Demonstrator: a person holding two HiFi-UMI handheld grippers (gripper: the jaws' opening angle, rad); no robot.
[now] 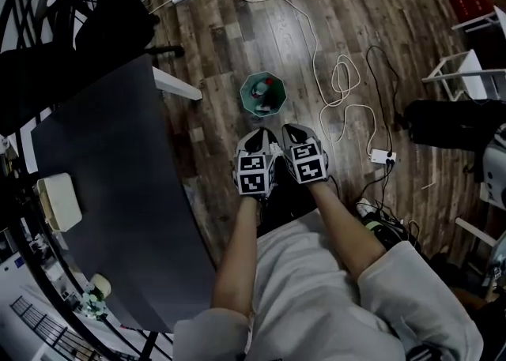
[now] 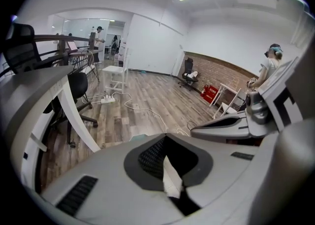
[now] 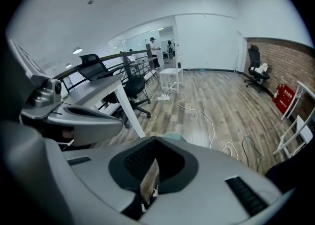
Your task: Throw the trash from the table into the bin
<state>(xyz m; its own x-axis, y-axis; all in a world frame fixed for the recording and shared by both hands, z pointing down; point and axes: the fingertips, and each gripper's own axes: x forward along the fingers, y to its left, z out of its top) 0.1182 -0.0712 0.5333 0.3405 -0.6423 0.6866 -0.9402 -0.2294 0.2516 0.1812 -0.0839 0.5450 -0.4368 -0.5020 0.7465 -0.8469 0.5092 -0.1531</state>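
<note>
Left hand-held gripper [image 1: 261, 137] tight on white scrap [image 2: 171, 179], right hand-held gripper [image 1: 294, 130] tight on brown scrap [image 3: 149, 184], near bin [image 1: 246, 85].

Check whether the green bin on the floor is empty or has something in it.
Not empty: the head view shows dark and reddish trash lying inside the bin.

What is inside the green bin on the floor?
The head view shows the green bin open, with a few small pieces of trash in it, pale and dark. What they are is too small to tell, and the bottom under them is covered.
</note>
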